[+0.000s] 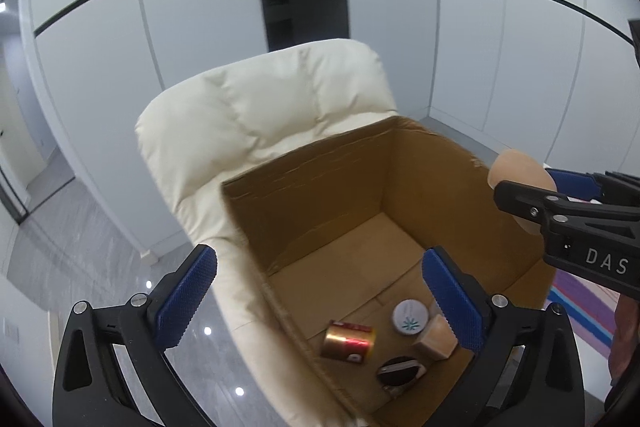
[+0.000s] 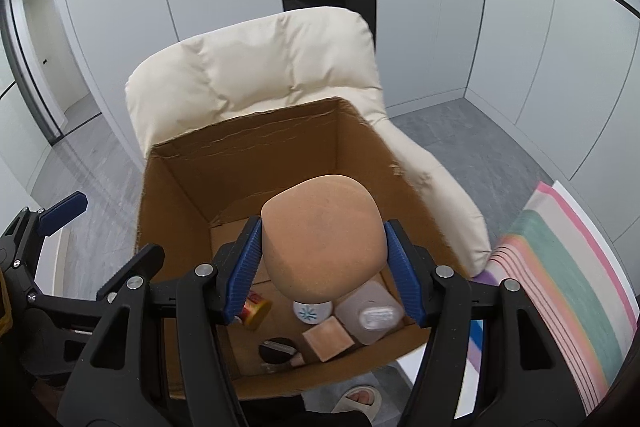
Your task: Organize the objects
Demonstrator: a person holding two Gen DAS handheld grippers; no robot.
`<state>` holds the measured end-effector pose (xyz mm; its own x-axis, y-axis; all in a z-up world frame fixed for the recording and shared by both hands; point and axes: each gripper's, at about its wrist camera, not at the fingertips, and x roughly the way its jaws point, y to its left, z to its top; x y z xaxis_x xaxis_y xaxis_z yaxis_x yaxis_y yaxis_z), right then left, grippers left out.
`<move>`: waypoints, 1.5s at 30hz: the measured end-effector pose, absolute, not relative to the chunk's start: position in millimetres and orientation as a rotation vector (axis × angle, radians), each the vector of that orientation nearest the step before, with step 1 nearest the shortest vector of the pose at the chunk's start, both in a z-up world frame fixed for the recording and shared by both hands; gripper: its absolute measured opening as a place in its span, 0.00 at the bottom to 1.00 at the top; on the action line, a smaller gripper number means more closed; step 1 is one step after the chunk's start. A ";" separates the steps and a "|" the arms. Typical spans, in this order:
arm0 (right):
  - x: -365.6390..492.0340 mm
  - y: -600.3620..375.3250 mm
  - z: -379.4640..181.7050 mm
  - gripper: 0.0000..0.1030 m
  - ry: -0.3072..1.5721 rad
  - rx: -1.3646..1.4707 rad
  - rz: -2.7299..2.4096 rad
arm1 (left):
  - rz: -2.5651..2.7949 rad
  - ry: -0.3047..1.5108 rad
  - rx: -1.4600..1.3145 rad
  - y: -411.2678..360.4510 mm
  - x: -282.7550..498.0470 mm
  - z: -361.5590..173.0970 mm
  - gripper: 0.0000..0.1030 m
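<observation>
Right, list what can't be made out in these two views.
- Right wrist view: the sponge in the right tongs covers part of the box floor and most of the white jar.
- Right wrist view: a tong finger hides most of the battery.
- Left wrist view: the dark case is blurred; its type is unclear.
- Left wrist view: the right finger hides the box's near corner.

I am in a home, a plain modern room: a cream padded fabric armchair point(image 2: 256, 75) stands before me, tall pale grey panelled wall cupboards point(image 2: 432, 11) run along the far side, polished grey marble floor tiles point(image 1: 80, 235) lie below, and a pastel striped rug point(image 2: 568, 287) lies to the right.
</observation>
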<state>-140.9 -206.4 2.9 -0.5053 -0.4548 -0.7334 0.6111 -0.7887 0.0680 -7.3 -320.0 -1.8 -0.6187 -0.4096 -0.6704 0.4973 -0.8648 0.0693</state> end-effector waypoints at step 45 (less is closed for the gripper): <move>-169.8 -133.3 -3.6 1.00 0.173 1.107 -2.452 | -2.468 0.279 1.016 -299.0 -51.1 -8.9 1.00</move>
<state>-169.8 -133.3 -3.6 -0.5819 -0.3417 -0.7380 0.4422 -0.8945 0.0656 -51.1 -299.0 -8.9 -0.6252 -0.3318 -0.7064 0.4811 -0.8765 -0.0141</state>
